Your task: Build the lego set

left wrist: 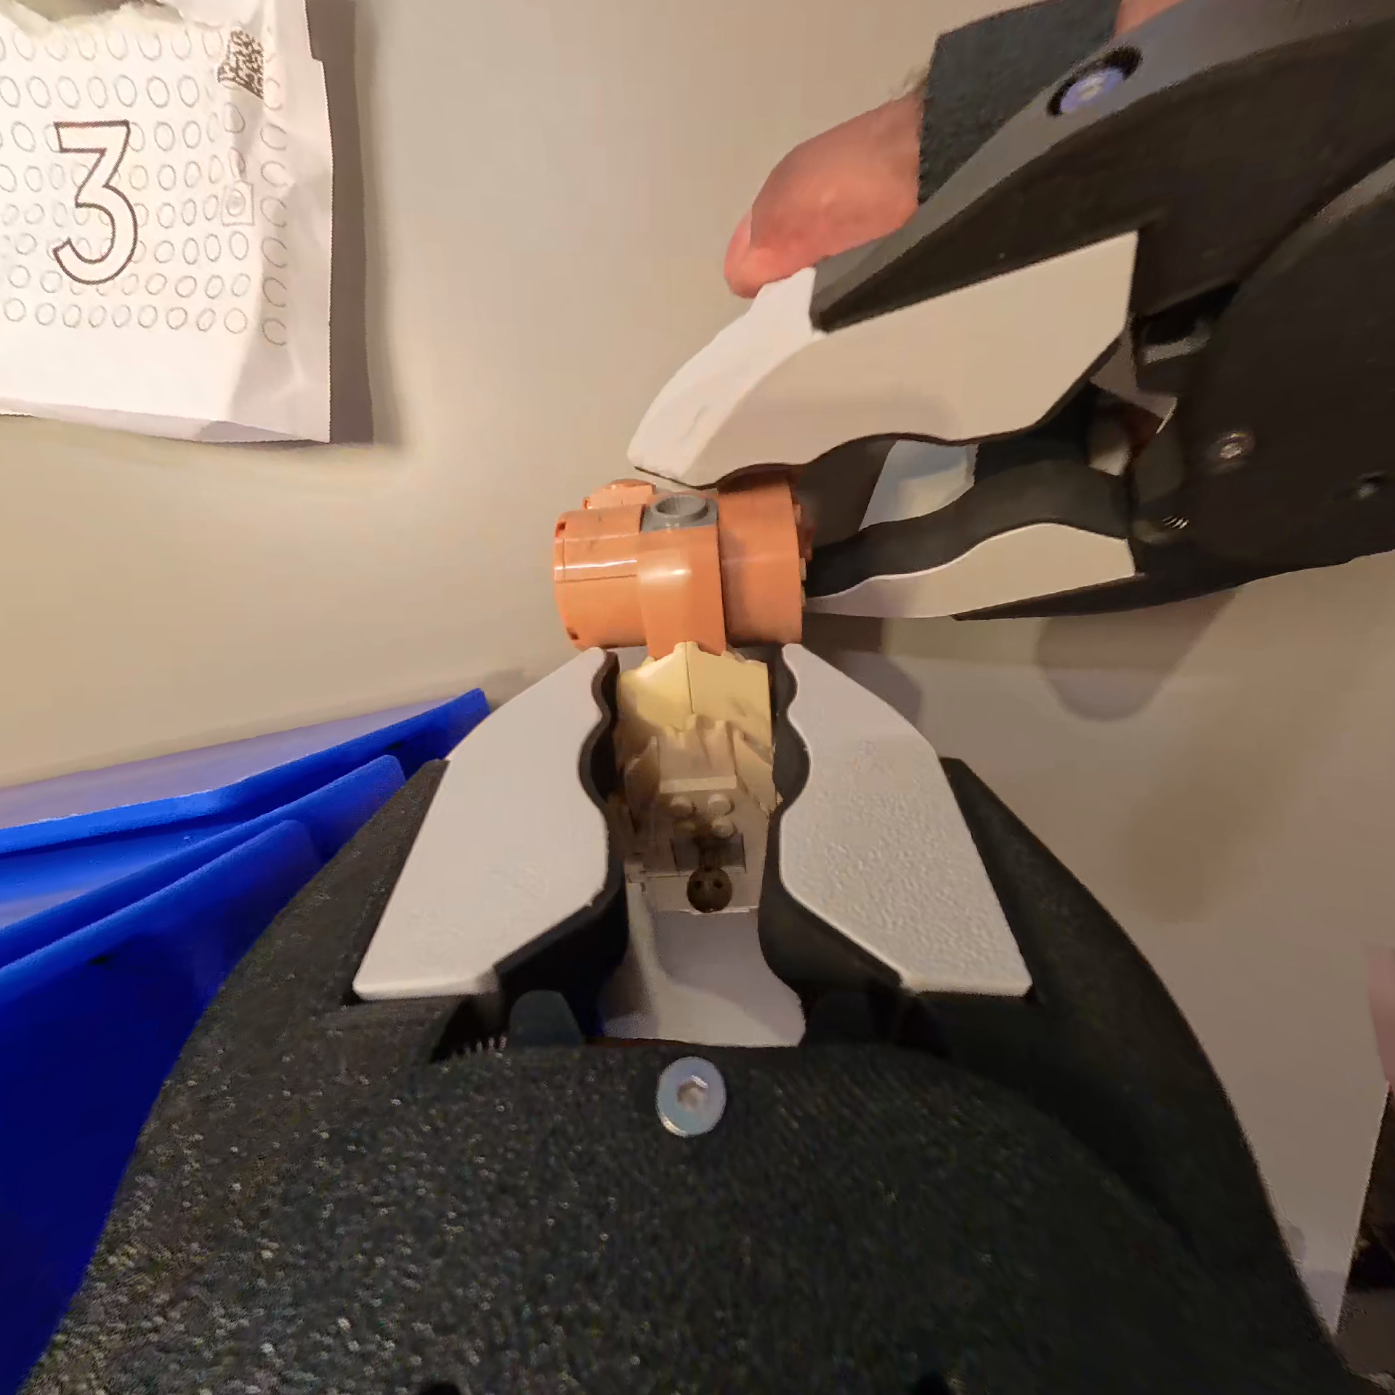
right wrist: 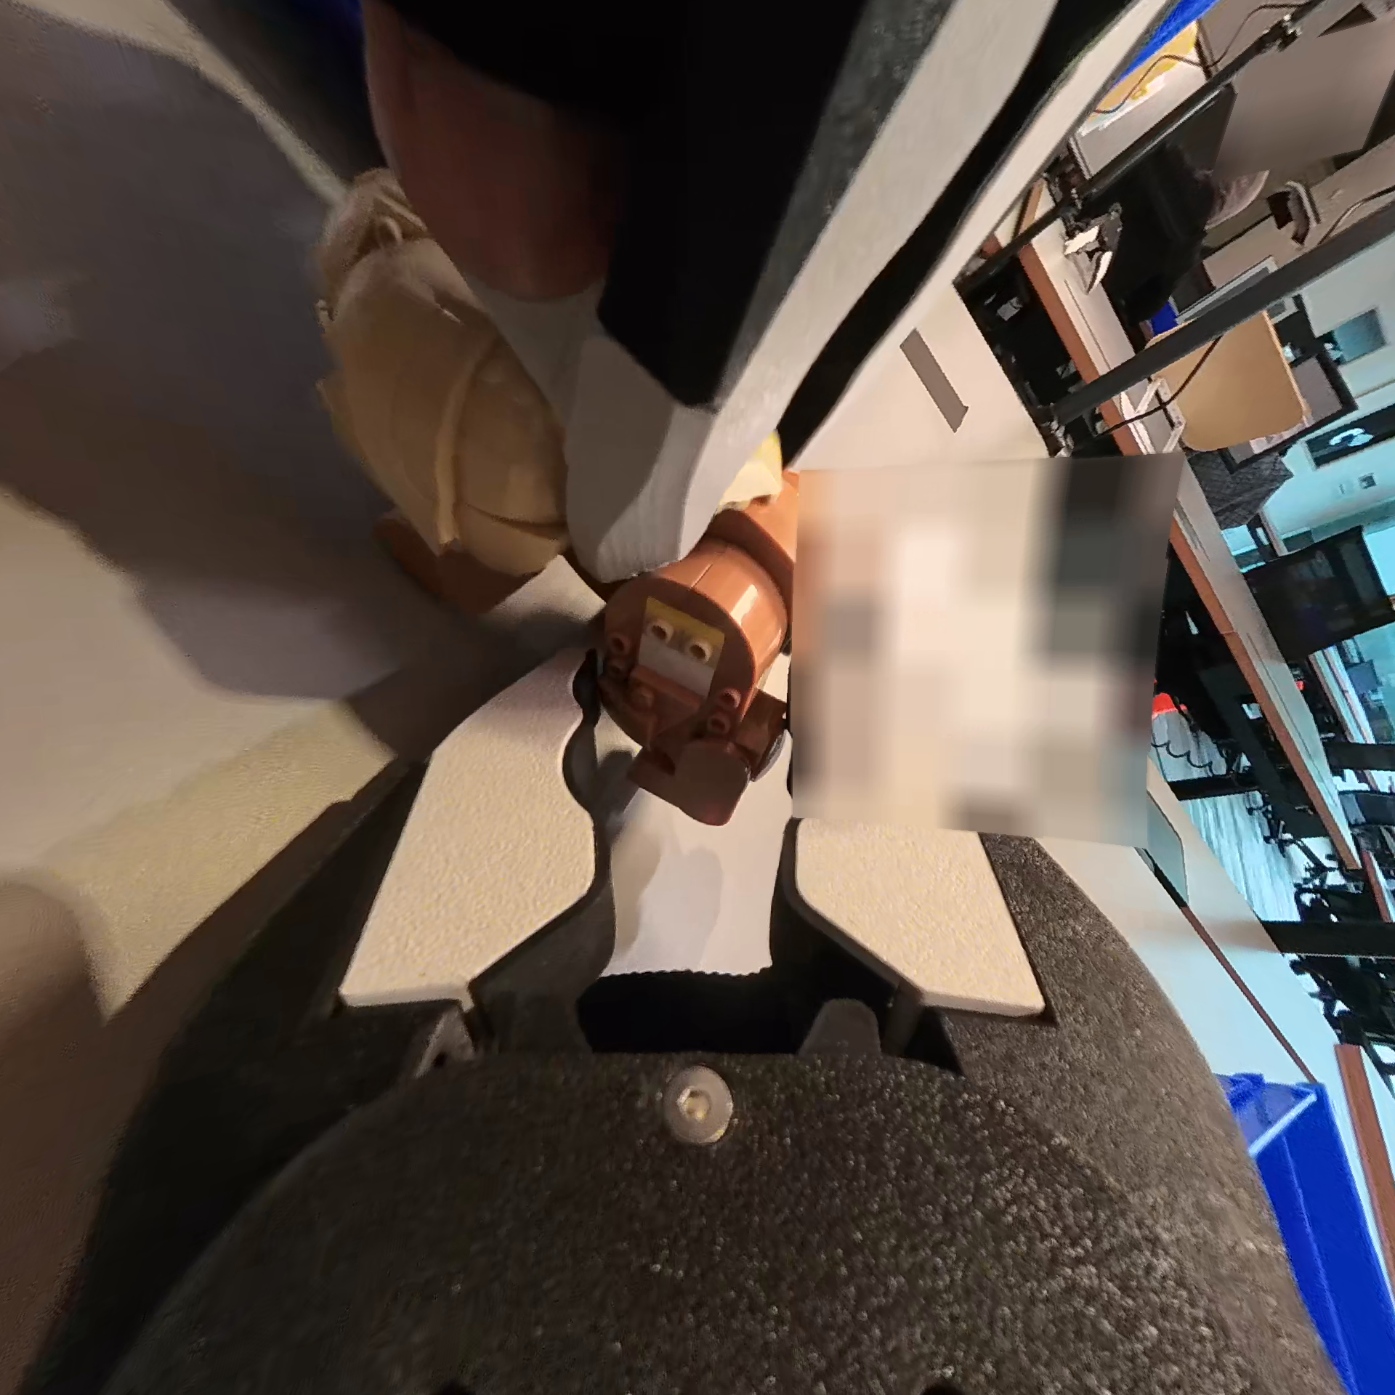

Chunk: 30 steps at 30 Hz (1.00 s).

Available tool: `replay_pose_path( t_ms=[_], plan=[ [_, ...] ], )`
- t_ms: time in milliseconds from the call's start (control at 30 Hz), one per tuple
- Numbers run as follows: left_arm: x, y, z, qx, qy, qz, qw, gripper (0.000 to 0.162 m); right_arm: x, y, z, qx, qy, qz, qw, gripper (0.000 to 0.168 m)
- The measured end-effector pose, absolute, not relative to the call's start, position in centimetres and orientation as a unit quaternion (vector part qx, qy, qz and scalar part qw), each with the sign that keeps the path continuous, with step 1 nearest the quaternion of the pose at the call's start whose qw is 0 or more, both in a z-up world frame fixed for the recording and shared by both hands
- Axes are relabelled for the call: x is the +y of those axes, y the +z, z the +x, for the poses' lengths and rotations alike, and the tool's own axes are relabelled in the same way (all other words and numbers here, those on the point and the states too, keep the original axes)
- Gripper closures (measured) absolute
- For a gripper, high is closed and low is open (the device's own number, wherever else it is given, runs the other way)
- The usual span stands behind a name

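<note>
Gripping tan block [left wrist: 694, 725] in closed left gripper [left wrist: 691, 664] | right gripper [left wrist: 725, 528] clamps orange drum [left wrist: 679, 574] atop block | light, rigid, joints pop apart; hold flat sides

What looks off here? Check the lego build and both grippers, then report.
Nothing is spilled or broken. The left gripper is shut on the cream section, and the right gripper clamps the tan-brown section of the same lego model. Only the white parts bag, torn along its top edge, looks rough.
</note>
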<state>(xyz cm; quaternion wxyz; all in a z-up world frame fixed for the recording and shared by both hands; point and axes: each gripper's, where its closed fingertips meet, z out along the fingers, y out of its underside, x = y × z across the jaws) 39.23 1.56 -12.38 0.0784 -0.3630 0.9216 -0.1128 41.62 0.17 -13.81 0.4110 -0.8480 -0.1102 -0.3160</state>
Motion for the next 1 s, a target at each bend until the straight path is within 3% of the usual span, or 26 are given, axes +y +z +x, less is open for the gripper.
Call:
replay_pose_path(
  t_ms=[1000],
  plan=[
    [1.1, -12.4, 39.0, 0.926, -0.116, -0.351, 0.083, 0.124, -1.3, -13.9, 40.9, -0.176, -0.313, -0.846, 0.395, 0.125]
  ],
)
